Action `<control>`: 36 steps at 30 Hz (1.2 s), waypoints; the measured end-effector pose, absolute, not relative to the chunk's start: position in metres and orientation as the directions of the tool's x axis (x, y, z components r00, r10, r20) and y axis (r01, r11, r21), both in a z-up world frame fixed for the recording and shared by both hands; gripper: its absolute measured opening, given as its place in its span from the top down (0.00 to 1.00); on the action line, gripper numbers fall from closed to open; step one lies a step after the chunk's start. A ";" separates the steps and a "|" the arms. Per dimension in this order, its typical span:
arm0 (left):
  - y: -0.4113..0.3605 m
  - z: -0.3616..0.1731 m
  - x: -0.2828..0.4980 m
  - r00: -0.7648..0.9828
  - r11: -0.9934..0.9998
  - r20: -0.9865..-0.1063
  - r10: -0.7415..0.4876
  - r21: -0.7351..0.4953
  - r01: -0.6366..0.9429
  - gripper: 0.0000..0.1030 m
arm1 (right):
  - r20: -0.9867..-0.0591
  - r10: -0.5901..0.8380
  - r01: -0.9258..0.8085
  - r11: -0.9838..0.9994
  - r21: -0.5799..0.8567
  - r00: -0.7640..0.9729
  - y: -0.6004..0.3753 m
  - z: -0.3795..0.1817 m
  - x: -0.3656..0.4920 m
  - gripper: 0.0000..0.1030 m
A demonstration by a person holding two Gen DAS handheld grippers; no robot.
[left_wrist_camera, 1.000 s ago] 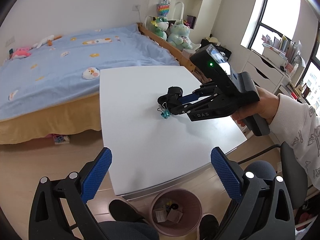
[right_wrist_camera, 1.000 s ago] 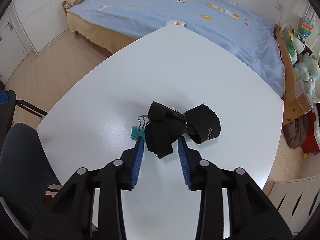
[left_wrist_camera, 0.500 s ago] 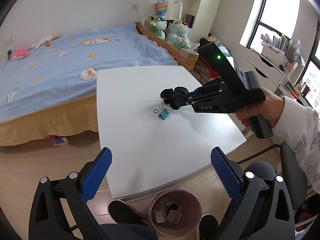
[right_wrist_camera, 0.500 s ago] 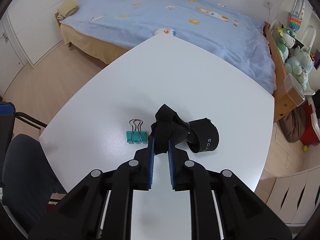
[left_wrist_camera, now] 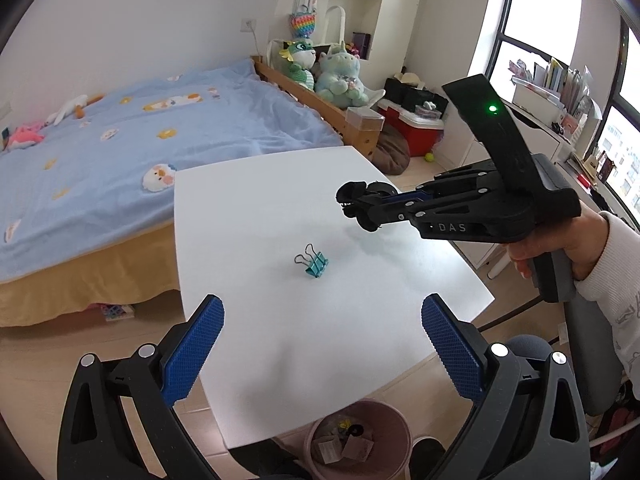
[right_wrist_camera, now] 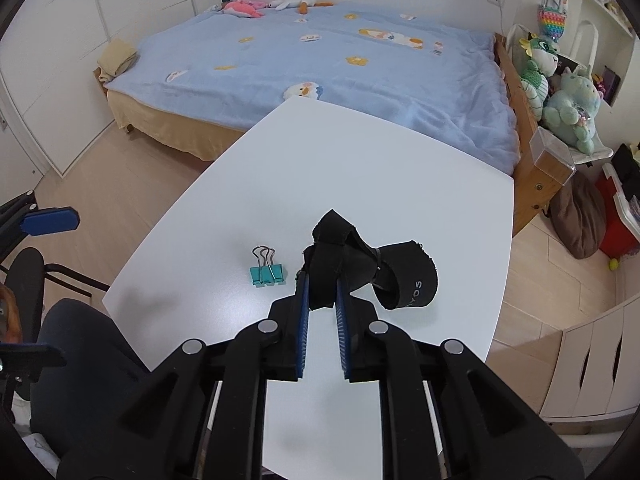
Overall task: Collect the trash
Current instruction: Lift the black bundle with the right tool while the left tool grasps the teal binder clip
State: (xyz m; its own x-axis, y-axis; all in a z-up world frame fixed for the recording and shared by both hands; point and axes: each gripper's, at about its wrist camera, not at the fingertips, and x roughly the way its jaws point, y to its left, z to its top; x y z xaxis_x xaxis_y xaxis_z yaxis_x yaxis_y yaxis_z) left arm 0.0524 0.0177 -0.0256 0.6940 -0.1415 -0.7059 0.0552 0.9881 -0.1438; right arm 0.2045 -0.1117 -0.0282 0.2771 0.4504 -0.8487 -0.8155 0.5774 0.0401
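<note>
From the left wrist view, the left gripper [left_wrist_camera: 322,344] hangs over the near edge of the white table [left_wrist_camera: 256,200], its blue pads spread wide apart with nothing between them. Ahead of it, alone on the tabletop, lies a teal binder clip [left_wrist_camera: 313,263]. Beyond and to the right of the clip, the right gripper [left_wrist_camera: 354,206] is held above the table by a hand [left_wrist_camera: 568,240] in a white sleeve, its body near level, its tips clamped on a black fabric scrap [left_wrist_camera: 370,191] that is clear of the surface. Below the left gripper, on the floor under the table edge, stands a pink wastebasket [left_wrist_camera: 358,440] with scraps in it. A bed [left_wrist_camera: 120,152] with a blue blanket lies past the table's far left side.

From the right wrist view, the right gripper [right_wrist_camera: 320,292] points steeply down, pads pressed together on the black fabric scrap [right_wrist_camera: 360,268], whose looped end hangs out to the right. The binder clip [right_wrist_camera: 267,272] sits on the table [right_wrist_camera: 360,160] just left of the fingertips, apart from them. A dark chair [right_wrist_camera: 76,344] stands at lower left.
</note>
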 end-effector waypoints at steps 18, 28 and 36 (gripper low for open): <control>0.021 -0.055 0.134 0.588 0.984 -0.789 -0.178 -0.131 0.122 0.07 | -0.839 0.464 -0.796 0.602 0.062 0.285 -0.143 -0.012 0.198 0.88; 0.020 -0.091 0.167 0.488 0.971 -0.839 -0.240 -0.199 0.135 0.33 | -0.840 0.460 -0.788 0.612 0.067 0.286 -0.153 -0.013 0.200 0.88; 0.020 -0.101 0.172 0.459 0.965 -0.849 -0.261 -0.235 0.116 0.80 | -0.843 0.461 -0.787 0.613 0.075 0.279 -0.157 -0.017 0.202 0.88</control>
State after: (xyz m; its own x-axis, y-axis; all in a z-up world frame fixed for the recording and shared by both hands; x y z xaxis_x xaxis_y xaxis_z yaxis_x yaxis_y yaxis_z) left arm 0.1722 0.0200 -0.1014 0.4589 -0.2614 -0.8492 0.1156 0.9652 -0.2347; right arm 0.2018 -0.1569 -0.0169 0.2785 0.4606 -0.8428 -0.7869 0.6126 0.0747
